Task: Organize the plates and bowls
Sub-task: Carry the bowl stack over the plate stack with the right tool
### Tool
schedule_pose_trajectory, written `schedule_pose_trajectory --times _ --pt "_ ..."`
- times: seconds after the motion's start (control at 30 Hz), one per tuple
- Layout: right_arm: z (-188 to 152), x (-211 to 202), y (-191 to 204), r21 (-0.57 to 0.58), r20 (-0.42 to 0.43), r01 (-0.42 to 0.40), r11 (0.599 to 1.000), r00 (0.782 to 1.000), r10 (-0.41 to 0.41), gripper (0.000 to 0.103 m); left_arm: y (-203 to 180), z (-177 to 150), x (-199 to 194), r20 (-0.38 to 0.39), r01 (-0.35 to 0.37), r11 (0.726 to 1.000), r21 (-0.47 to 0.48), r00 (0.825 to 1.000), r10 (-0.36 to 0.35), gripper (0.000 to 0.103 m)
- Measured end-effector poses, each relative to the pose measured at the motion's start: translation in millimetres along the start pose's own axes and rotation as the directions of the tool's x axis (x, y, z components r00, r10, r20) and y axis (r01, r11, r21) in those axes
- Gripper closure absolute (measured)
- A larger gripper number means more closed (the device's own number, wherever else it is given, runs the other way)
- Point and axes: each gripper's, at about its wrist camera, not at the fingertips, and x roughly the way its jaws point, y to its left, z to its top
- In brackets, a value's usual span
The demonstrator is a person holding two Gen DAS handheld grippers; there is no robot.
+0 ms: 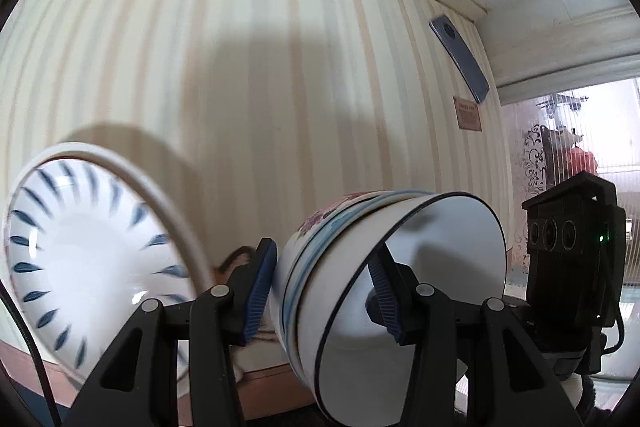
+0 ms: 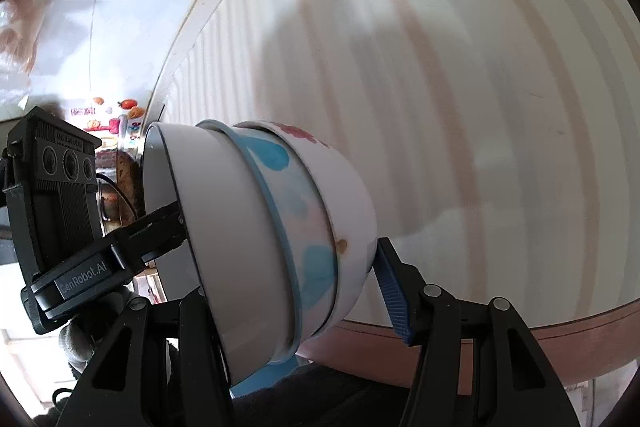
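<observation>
Between the left gripper's (image 1: 324, 291) blue ribbed pads sits a nested stack of bowls (image 1: 360, 267), tipped on its side: one pad presses the outer wall of the floral bowl, the other sits inside the innermost white bowl with a dark rim, so the jaws clamp the stack's wall. Left of that gripper, close by, a white bowl with blue dash pattern (image 1: 92, 259) is tilted with its inside toward the camera; what supports it can't be seen. Ahead is striped wallpaper (image 1: 260, 75), with a phone (image 1: 460, 57) and a small brown plaque (image 1: 469, 115) on the wall up and to the right. Far right of the left gripper, the other gripper's camera block (image 1: 572, 239) is in view. From the right wrist, the same stack of bowls (image 2: 272, 239) fills the space between the right gripper's (image 2: 288, 291) fingers: one blue pad (image 2: 394, 297) touches the base of the outermost white bowl with pink print; the opposite finger is hidden behind the stack, so I cannot tell whether it's gripping. The left gripper's body (image 2: 64, 211) blocks the lower left.
</observation>
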Motion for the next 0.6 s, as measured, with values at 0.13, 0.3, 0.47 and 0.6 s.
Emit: schedule_pose_trajectory --times 0.13,0.3,0.47,0.6 --pt "-2.2 12.6 31.6 -0.035 -0.008 0.000 0.999 1.000 -0.001 0.045 24.8 -0.9 -24.5 0.028 -0.004 1.000 -0.011 1.000 0.004 0.059" --pt "-7.5 36.7 72.6 -0.068 -0.021 -0.012 0.998 1.000 0.011 0.045 59.5 -1.2 -50.2 0.056 -0.023 0.999 -0.026 0.998 0.025 0.059" --pt "-11.5 66.3 108.6 -0.100 -0.040 -0.024 0.995 0.999 0.020 0.045 95.8 -2.3 -67.0 0.082 -0.039 0.998 -0.055 0.996 0.043 0.059" --pt "-13.0 93.1 131.2 -0.131 -0.062 -0.024 0.991 0.998 0.016 0.045 125.2 -3.6 -72.0 0.093 -0.050 0.995 -0.082 0.994 0.057 0.058"
